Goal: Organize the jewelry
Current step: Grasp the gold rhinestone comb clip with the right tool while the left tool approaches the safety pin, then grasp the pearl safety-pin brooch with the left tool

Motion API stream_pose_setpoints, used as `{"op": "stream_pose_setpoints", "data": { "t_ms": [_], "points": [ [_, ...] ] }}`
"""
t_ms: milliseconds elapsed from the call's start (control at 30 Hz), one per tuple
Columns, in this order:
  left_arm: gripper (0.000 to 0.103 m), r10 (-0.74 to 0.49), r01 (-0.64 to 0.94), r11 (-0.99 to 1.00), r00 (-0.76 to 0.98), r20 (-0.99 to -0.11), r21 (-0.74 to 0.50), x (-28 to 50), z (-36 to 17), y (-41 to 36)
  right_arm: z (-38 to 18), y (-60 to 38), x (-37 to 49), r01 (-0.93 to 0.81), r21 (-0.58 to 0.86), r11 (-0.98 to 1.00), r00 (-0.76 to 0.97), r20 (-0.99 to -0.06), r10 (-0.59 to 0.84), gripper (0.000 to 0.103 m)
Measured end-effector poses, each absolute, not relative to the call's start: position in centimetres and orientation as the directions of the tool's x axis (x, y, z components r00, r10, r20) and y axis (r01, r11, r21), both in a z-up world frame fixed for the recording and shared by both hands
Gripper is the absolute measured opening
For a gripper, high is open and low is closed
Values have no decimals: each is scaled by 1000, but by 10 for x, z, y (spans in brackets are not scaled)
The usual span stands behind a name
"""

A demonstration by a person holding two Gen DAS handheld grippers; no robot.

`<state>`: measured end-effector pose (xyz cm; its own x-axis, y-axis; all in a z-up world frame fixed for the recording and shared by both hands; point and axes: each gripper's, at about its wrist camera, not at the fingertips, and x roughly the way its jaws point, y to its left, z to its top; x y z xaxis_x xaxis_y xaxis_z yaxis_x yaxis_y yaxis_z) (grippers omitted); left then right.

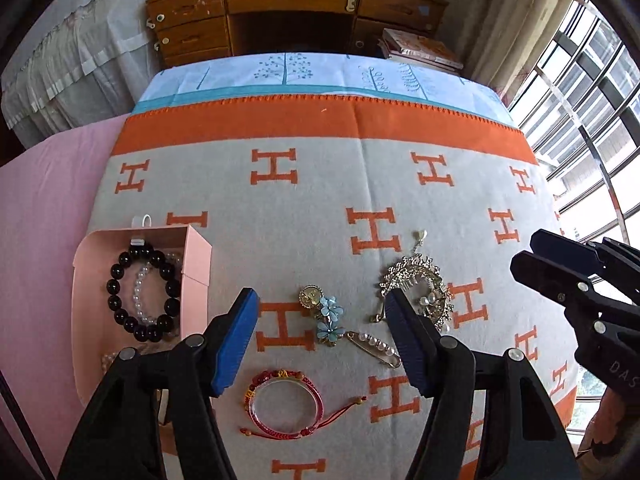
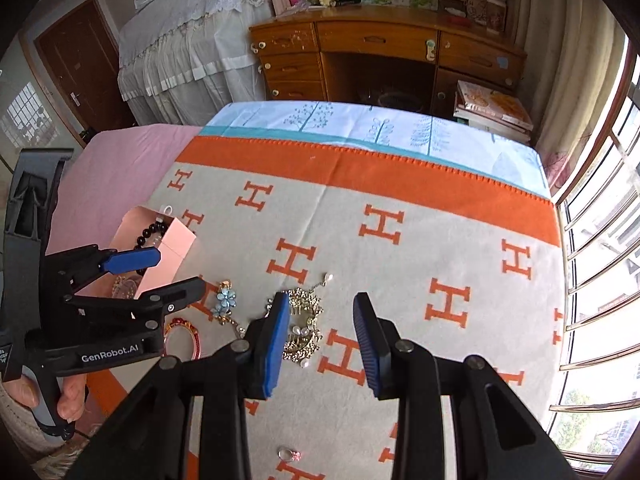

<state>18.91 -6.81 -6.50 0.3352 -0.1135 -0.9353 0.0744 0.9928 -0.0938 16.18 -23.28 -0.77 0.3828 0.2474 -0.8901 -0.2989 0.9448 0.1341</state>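
Observation:
A pink box [image 1: 196,280] at the left holds a black bead bracelet [image 1: 140,292] and a clear bead bracelet [image 1: 138,296]. On the blanket lie a blue flower brooch [image 1: 326,316], a pearl pin [image 1: 376,346], a gold necklace [image 1: 420,288] and a red bracelet [image 1: 286,404]. My left gripper [image 1: 326,344] is open and empty above the brooch and red bracelet. My right gripper [image 2: 322,344] is open and empty beside the gold necklace [image 2: 304,320]. A small ring [image 2: 289,455] lies near the front edge.
The grey and orange H-pattern blanket [image 1: 320,200] covers the bed, with pink sheet [image 1: 40,220] at the left. A wooden desk [image 2: 380,52] stands beyond the bed. Books [image 2: 492,110] are stacked by it. A barred window [image 2: 600,260] is at the right.

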Motion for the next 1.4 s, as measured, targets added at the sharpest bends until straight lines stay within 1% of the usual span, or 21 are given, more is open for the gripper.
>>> {"op": "stream_pose_setpoints", "data": {
  "t_ms": [133,233,300,467,733,867,933,1000,1067,1200,1333,1400],
  "points": [
    [60,-111,48,994,305,-946,-101,196,-81,-67,-41,-221,171,-325,153,933,309,-915,258,33],
    [60,-104,40,995,298,-949,-96,199,-87,-65,-61,-214,175,-346,156,925,264,-930,255,25],
    [60,-100,33,995,294,-951,-94,202,-90,-65,-71,-211,178,-355,156,922,238,-938,251,22],
    [60,-97,24,995,279,-955,-94,208,-95,-63,-90,-205,181,-376,139,916,204,-952,228,11],
    [60,-115,41,993,259,-959,-108,206,-98,-73,-96,-202,172,-413,66,909,248,-952,182,10],
    [60,-158,69,987,238,-958,-146,194,-92,-84,-95,-210,167,-400,53,915,270,-947,173,9],
    [54,-164,72,986,227,-960,-151,190,-90,-91,-94,-220,166,-371,62,927,276,-945,174,9],
    [38,-172,57,985,197,-965,-164,188,-93,-96,-94,-234,165,-337,83,938,277,-943,183,9],
    [32,-181,33,984,151,-972,-178,189,-100,-100,-94,-246,163,-308,104,946,278,-941,194,9],
    [27,-174,-15,984,90,-981,-176,191,-118,-104,-94,-265,154,-269,135,954,284,-935,212,9],
    [27,-171,-53,983,55,-984,-174,194,-131,-108,-94,-277,146,-254,166,953,293,-926,240,10],
    [27,-148,-58,987,54,-988,-151,194,-133,-111,-95,-281,144,-250,182,951,296,-921,254,10]
  ]
}}
